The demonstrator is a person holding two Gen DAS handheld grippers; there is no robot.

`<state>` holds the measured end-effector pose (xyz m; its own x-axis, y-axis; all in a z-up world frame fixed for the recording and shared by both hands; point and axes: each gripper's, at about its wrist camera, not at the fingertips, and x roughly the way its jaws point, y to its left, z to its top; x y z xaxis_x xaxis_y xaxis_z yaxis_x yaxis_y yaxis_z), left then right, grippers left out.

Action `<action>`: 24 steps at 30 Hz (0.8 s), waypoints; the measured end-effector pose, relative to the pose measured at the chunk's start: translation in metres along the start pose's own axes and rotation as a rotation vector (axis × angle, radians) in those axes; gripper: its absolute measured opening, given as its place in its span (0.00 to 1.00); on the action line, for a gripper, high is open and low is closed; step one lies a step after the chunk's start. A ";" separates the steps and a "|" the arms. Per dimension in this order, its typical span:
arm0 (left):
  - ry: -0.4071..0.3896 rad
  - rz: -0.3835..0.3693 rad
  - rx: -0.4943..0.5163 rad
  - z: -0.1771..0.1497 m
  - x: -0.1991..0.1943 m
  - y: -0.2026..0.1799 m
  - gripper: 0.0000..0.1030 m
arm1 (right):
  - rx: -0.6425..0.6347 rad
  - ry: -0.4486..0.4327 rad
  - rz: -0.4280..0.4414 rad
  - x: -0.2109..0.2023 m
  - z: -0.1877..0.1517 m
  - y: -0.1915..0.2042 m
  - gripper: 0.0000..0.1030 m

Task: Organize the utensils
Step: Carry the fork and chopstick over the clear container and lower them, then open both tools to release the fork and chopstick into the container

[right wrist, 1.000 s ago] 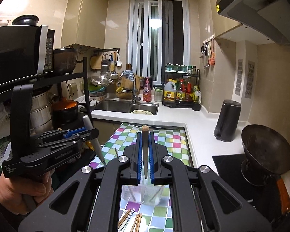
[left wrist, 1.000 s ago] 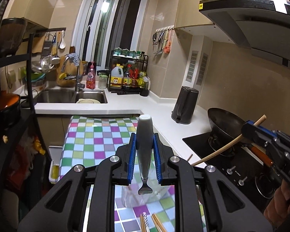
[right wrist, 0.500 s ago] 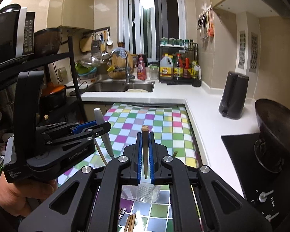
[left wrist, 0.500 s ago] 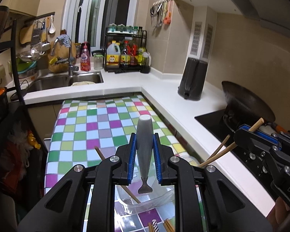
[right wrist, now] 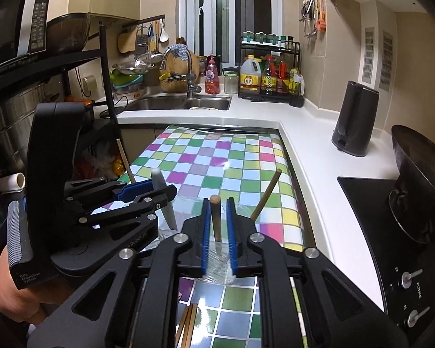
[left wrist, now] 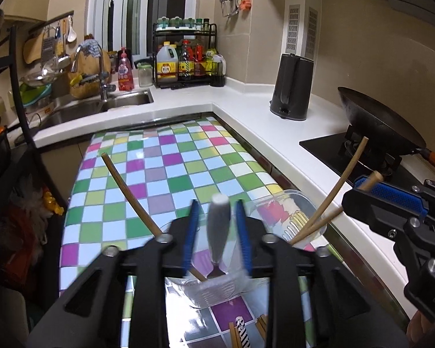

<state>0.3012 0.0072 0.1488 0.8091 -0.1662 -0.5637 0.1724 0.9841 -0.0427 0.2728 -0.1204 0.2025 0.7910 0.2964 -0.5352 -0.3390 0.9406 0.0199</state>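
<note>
My left gripper (left wrist: pixel 217 229) has its jaws apart around a grey-handled utensil (left wrist: pixel 219 226), which stands head-down in a clear plastic holder (left wrist: pixel 214 290); a wooden chopstick (left wrist: pixel 130 194) leans in the same holder. My right gripper (right wrist: pixel 217 226) also has its jaws apart around a wooden chopstick (right wrist: pixel 215 220) that stands in a second clear holder (right wrist: pixel 217 269). Another chopstick (right wrist: pixel 265 195) leans in that holder. In the left wrist view the right gripper (left wrist: pixel 391 197) hangs over this holder (left wrist: pixel 293 217), which also contains a fork.
Both holders stand on a checkered tablecloth (left wrist: pixel 171 171). More chopsticks (right wrist: pixel 187 327) lie on it near me. A white counter (right wrist: pixel 319 156) with a black kettle (right wrist: pixel 355 119) and a stove with a wok (left wrist: pixel 377 124) lie to the right. A sink (right wrist: pixel 182 103) is at the back.
Both grippers have lowered over the holders and tilted down. Both sets of jaws have opened, and the grey-handled utensil and the chopstick now stand loose in the holders.
</note>
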 end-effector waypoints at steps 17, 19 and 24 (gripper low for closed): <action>-0.142 0.034 -0.026 -0.040 -0.118 -0.004 0.46 | 0.043 -0.179 -0.060 -0.106 -0.015 0.011 0.38; -0.144 0.036 -0.031 -0.058 -0.132 -0.006 0.48 | 0.056 -0.200 -0.062 -0.118 -0.029 0.014 0.41; -0.121 0.040 -0.022 -0.103 -0.151 -0.013 0.51 | 0.088 -0.198 -0.045 -0.133 -0.071 0.021 0.45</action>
<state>0.1195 0.0263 0.1496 0.8770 -0.1316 -0.4621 0.1270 0.9910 -0.0411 0.1239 -0.1523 0.2142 0.8919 0.2723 -0.3610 -0.2622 0.9619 0.0779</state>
